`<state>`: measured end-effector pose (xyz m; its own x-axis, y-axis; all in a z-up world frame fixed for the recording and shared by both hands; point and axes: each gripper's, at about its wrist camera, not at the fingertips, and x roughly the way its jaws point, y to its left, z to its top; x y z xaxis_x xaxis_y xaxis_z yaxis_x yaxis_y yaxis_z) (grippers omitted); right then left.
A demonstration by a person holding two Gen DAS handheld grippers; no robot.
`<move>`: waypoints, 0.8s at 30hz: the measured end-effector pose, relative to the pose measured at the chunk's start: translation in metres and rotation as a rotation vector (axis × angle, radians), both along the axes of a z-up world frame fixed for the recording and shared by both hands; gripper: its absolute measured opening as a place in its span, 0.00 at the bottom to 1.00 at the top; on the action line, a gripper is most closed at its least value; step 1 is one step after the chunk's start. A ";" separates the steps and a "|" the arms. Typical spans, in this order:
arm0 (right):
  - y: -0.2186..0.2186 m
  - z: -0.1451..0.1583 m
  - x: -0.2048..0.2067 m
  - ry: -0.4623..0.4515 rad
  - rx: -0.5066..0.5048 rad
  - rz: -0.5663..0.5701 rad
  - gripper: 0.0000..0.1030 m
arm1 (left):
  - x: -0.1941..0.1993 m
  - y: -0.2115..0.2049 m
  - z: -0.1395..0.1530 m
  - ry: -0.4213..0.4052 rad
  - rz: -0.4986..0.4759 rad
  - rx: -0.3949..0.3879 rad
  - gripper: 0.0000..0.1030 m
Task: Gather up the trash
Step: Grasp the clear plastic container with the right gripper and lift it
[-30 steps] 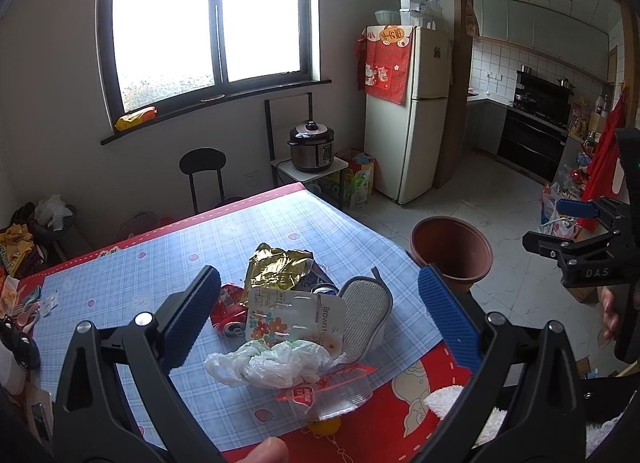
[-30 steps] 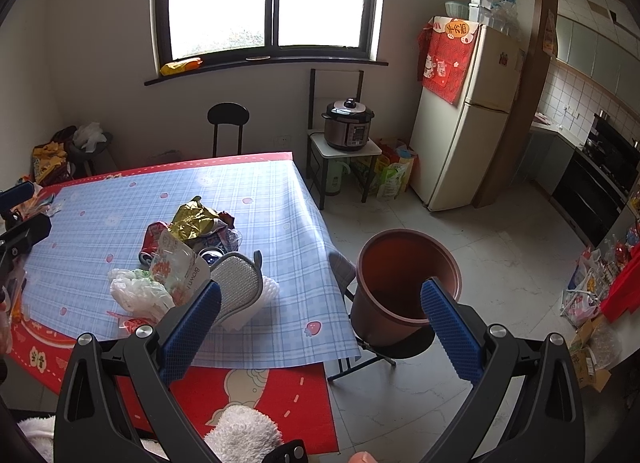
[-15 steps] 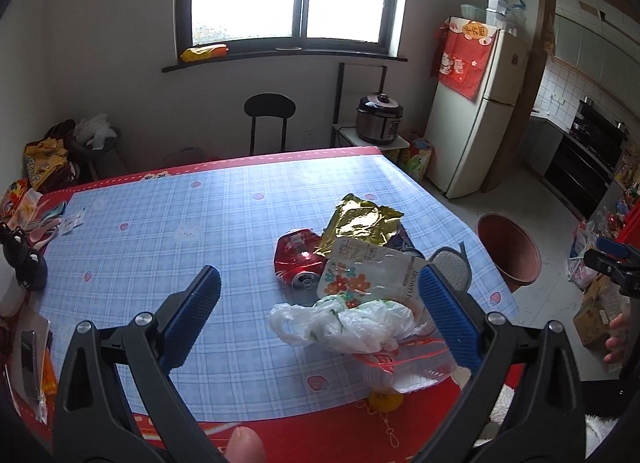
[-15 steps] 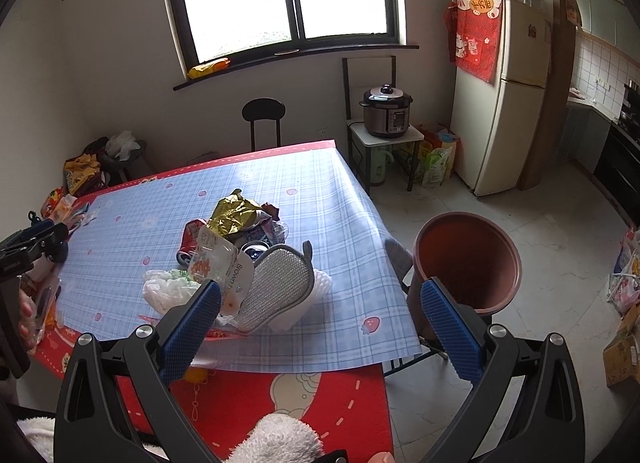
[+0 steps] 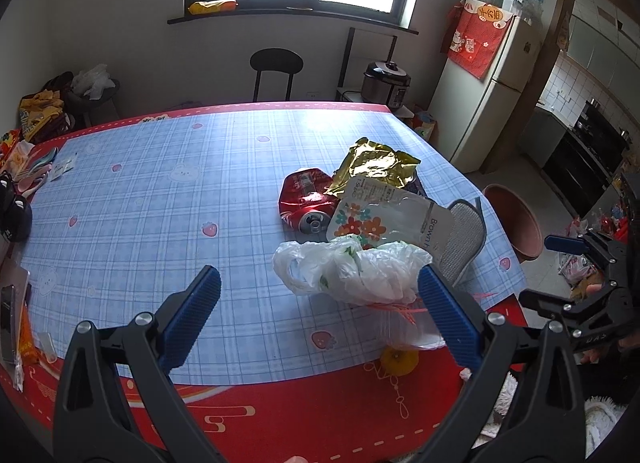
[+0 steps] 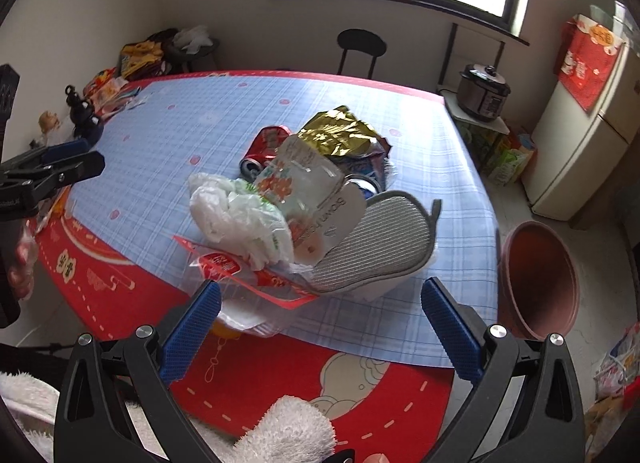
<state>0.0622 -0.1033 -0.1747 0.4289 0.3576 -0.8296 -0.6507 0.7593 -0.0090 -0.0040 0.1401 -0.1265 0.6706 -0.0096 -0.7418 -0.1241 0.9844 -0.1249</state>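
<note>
**Trash heap on the checked tablecloth, both grippers spread and holding nothing**

The trash sits in one heap on the blue checked tablecloth (image 5: 160,199), toward the table corner nearest the terracotta bin (image 6: 540,283). At the heap's near side lies a crumpled white plastic bag (image 5: 352,267), resting on a clear wrapper with red print (image 6: 236,267). Just behind the bag leans a flower-printed pouch (image 5: 380,215), touching a crushed red soda can (image 5: 306,199) and a crumpled gold foil bag (image 5: 374,163). A grey mesh oven mitt (image 6: 372,239) lies against the pouch on the bin side.

The left gripper (image 5: 320,311) hovers above the tablecloth's near edge, jaws wide apart and holding nothing, with the plastic bag close to its right finger. The right gripper (image 6: 320,323) is also spread wide and empty, hanging over the red border before the clear wrapper. The bin stands on the floor beside the table corner, well apart from the heap.
</note>
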 end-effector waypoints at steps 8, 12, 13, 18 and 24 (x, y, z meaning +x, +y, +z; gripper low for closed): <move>0.051 -0.039 -0.014 0.012 -0.153 0.260 0.96 | -0.008 0.004 -0.012 0.018 0.023 -0.020 0.94; 0.065 -0.057 -0.013 0.016 -0.209 0.337 0.96 | -0.009 0.000 -0.015 0.026 0.018 -0.016 0.94; 0.067 -0.062 -0.013 0.021 -0.218 0.353 0.96 | -0.009 -0.001 -0.016 0.027 0.018 -0.014 0.94; 0.072 -0.079 -0.009 0.060 -0.244 0.386 0.80 | -0.010 -0.006 -0.019 0.041 0.027 -0.012 0.94; 0.059 -0.073 -0.012 0.128 -0.162 0.390 0.60 | -0.011 -0.012 -0.024 0.052 0.015 -0.022 0.94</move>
<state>0.0506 -0.0443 -0.2479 0.1778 0.3336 -0.9258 -0.8917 0.4525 -0.0082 -0.0154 0.1278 -0.1504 0.6313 -0.0165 -0.7754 -0.1452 0.9796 -0.1391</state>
